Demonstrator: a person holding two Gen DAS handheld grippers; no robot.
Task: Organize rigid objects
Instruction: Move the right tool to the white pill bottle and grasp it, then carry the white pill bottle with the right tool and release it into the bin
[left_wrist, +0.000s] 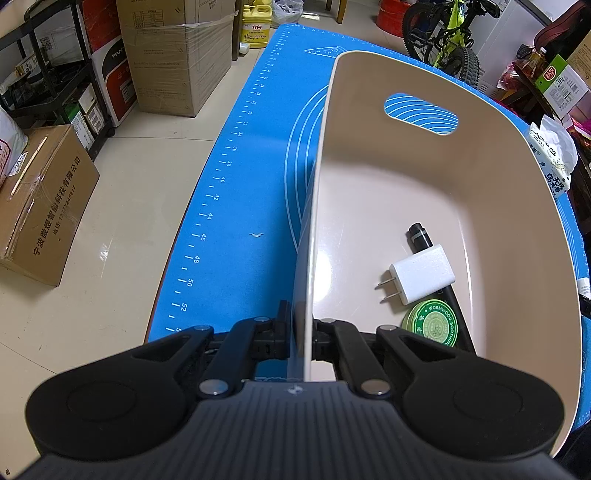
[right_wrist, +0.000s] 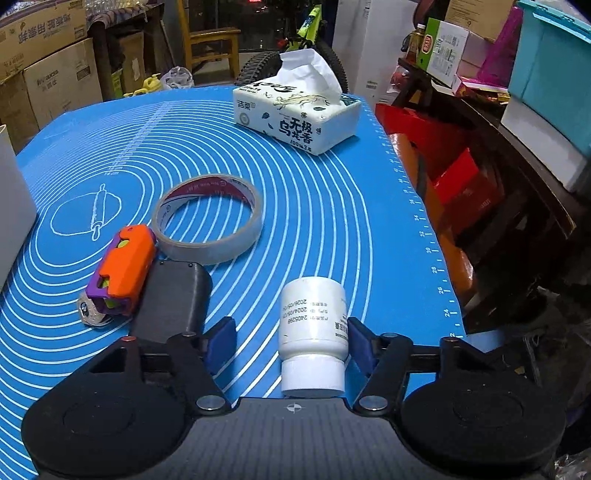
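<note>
In the left wrist view my left gripper (left_wrist: 299, 332) is shut on the side wall of a beige plastic basket (left_wrist: 369, 166) standing on the blue mat (left_wrist: 240, 203). A white plug charger (left_wrist: 424, 278), a green round tin (left_wrist: 432, 326) and a black pen (left_wrist: 421, 236) lie inside it. In the right wrist view a white pill bottle (right_wrist: 314, 321) lies on its side between the blue pads of my right gripper (right_wrist: 291, 336). The right pad is at the bottle; the left pad stands apart from it.
Left of the bottle lie a black box (right_wrist: 173, 295), an orange and purple toy (right_wrist: 123, 266), a small silver object (right_wrist: 88, 314) and a tape roll (right_wrist: 221, 247). A tissue pack (right_wrist: 295, 110) sits at the mat's far edge. Cardboard boxes (left_wrist: 44, 206) and shelves surround the table.
</note>
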